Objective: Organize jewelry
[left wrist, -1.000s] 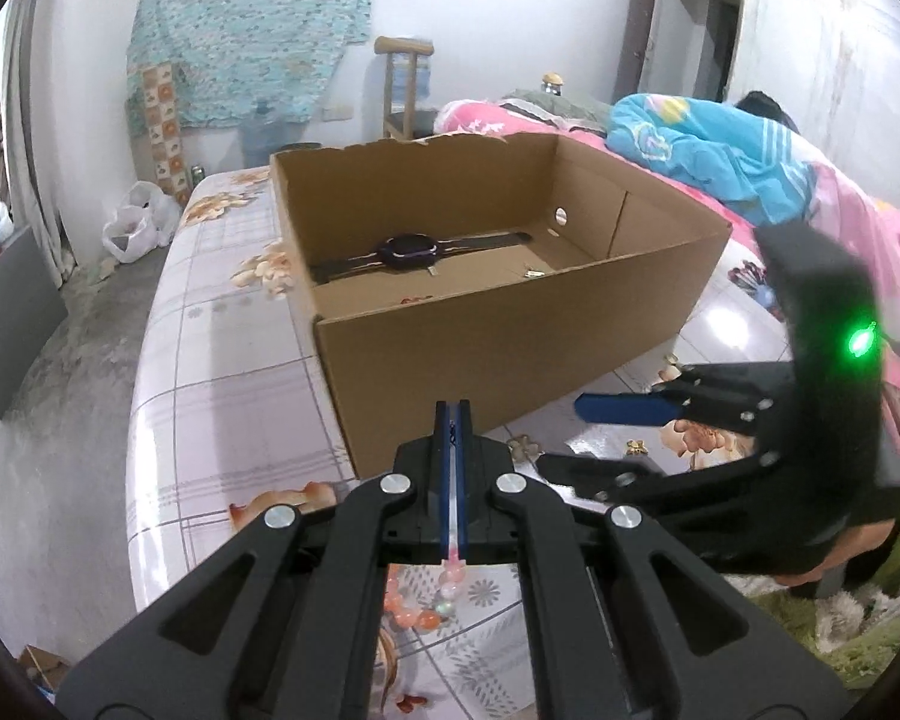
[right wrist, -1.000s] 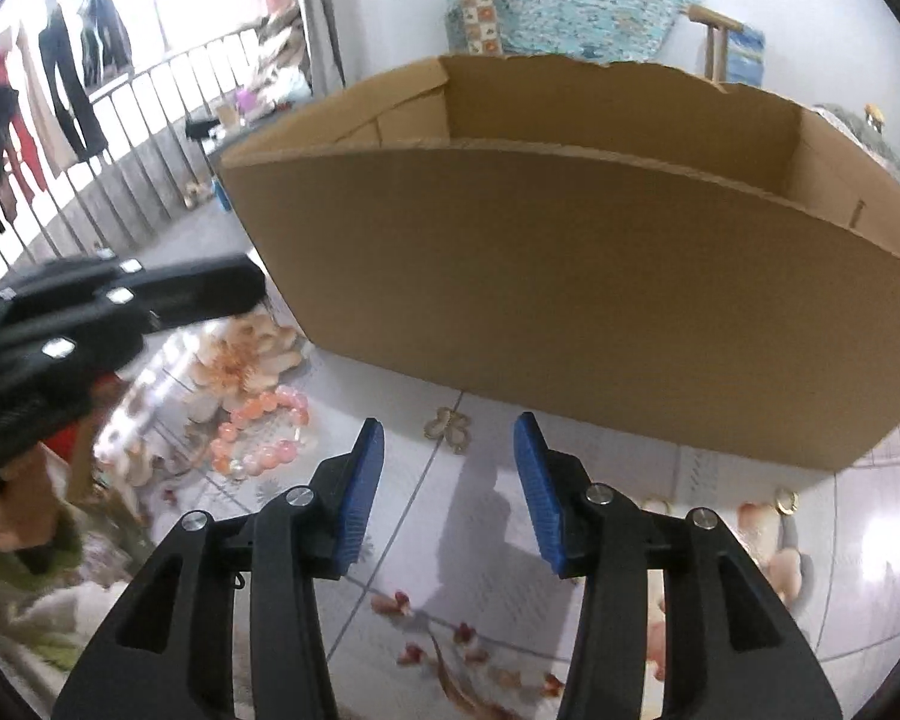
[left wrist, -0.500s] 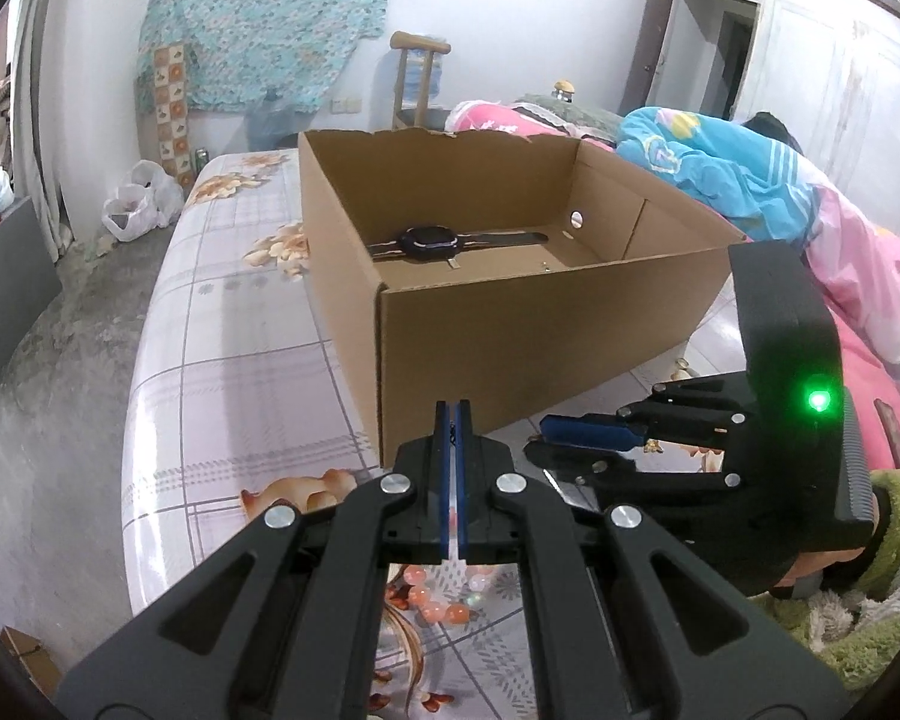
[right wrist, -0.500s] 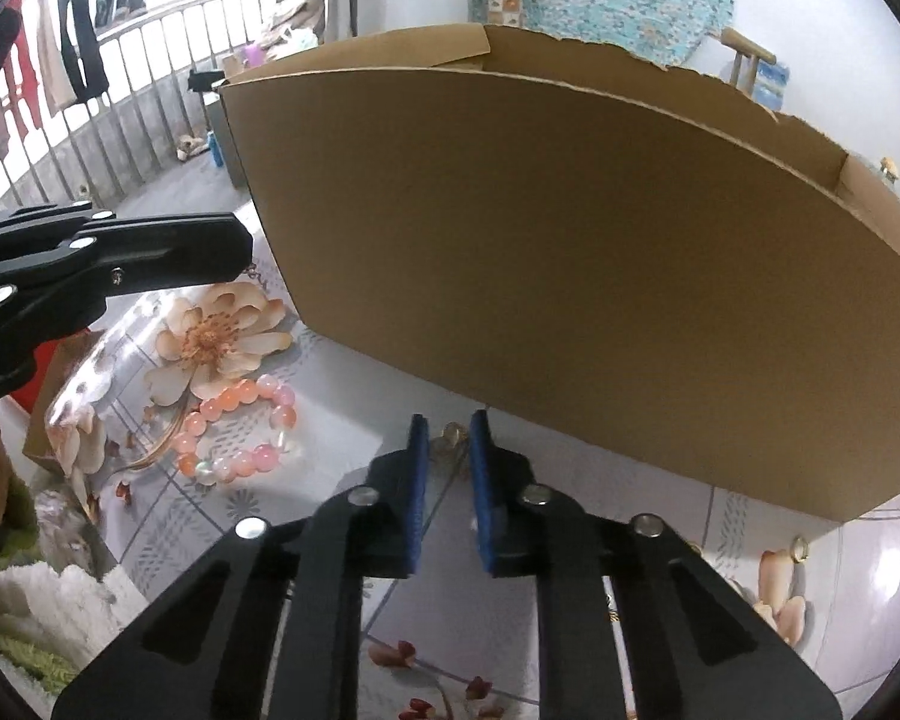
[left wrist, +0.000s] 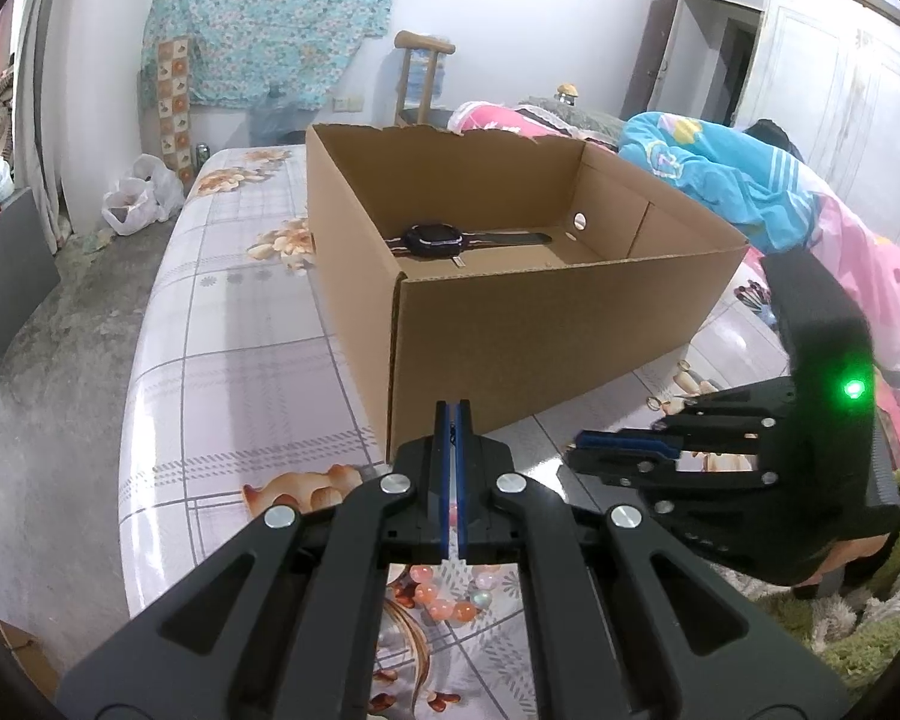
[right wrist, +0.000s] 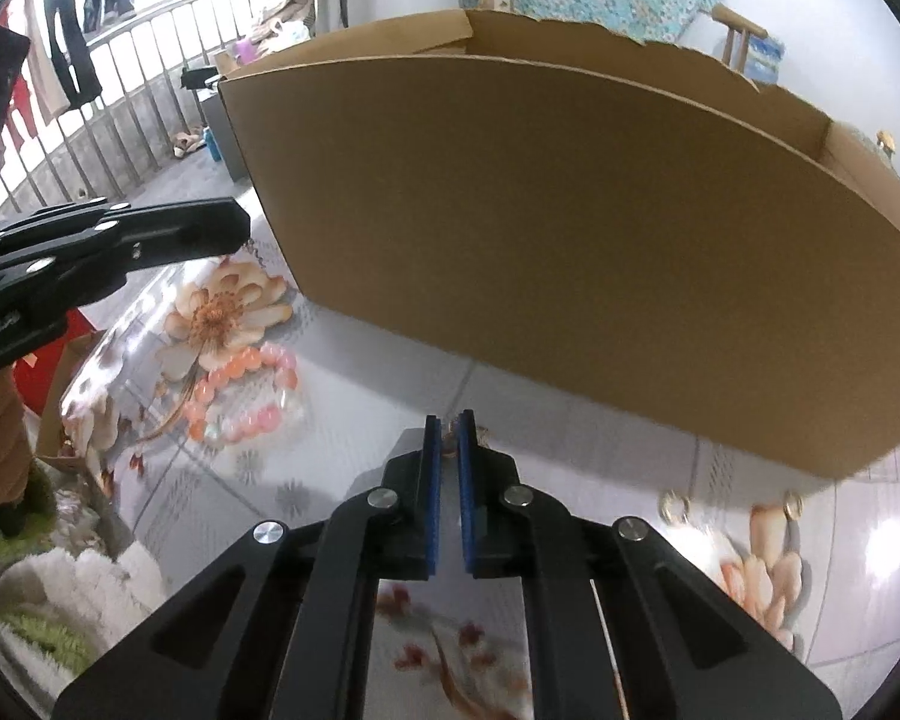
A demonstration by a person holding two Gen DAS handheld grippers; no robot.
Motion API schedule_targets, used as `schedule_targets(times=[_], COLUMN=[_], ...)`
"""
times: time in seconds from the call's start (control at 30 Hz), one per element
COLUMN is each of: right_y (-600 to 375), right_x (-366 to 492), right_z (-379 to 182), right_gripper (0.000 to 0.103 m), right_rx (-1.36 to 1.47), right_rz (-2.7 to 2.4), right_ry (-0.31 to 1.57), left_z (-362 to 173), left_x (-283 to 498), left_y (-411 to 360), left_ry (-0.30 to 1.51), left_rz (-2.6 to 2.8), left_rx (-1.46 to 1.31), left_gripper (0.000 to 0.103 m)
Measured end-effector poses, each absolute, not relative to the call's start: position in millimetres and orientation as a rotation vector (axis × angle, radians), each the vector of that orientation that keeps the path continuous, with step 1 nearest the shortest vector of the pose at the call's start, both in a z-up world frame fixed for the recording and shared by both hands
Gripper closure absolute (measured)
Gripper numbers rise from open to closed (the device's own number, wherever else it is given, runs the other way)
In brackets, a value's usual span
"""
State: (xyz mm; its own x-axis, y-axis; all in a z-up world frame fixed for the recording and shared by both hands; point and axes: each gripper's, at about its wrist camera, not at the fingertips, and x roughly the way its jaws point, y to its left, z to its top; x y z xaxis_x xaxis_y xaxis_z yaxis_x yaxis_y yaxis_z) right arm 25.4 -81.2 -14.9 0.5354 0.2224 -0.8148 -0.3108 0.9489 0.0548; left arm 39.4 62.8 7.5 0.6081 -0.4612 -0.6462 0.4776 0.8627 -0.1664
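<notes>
1. Left edge of the right wrist view: black left gripper [right wrist: 237, 231] hanging over the flowered glossy tablecloth [right wrist: 570, 420], pads pressed tight together. Can't tell if anything's pinched in there.
2. Lower left, just beside it: pink-and-orange bead bracelet [right wrist: 243, 396] flat on the cloth, near the open brown cardboard box [right wrist: 570, 240].
3. Bottom centre: black right gripper [right wrist: 449, 420] squeezed down to a narrow slit on a small brownish metal trinket [right wrist: 450, 444].
4. Lower right: two small gold hoop earrings [right wrist: 675, 504] on the cloth.
5. Left wrist view, centre: black wristwatch [left wrist: 432, 237] lying inside the box.
</notes>
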Motion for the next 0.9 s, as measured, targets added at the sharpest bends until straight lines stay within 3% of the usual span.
schedule_targets(times=[0.23,0.3,0.37,0.43,0.77,0.9], right_y=[-100.5,-100.3,-97.4,-96.6,-95.3,-95.6], right_x=[12.7,12.3,14.2,20.9,52.2,52.9], right_z=[-8.8,-5.8,-3.1,-2.6,-12.3,-12.6], right_gripper=[0.095,0.088,0.075,0.072,0.072,0.078], right_rx=[-0.011,-0.048,-0.112,-0.175,-0.300,-0.336], right_rz=[0.396,0.418,0.437,0.461,0.656,0.664], right_ry=[1.019,1.009,0.993,0.983,1.039,1.045], left_z=[8.1,8.5,8.7,9.0,9.3,8.9], left_x=[38.0,37.8,37.5,36.7,36.2,36.2], left_y=[58.8,58.7,59.6,59.9,60.5,61.1], left_ry=[0.735,0.735,0.733,0.731,0.732,0.734], left_rz=[-0.557,-0.559,-0.560,-0.559,-0.562,-0.562], left_rx=[0.021,0.024,0.022,0.022,0.019,0.015], left_gripper=[0.102,0.102,0.102,0.102,0.102,0.102])
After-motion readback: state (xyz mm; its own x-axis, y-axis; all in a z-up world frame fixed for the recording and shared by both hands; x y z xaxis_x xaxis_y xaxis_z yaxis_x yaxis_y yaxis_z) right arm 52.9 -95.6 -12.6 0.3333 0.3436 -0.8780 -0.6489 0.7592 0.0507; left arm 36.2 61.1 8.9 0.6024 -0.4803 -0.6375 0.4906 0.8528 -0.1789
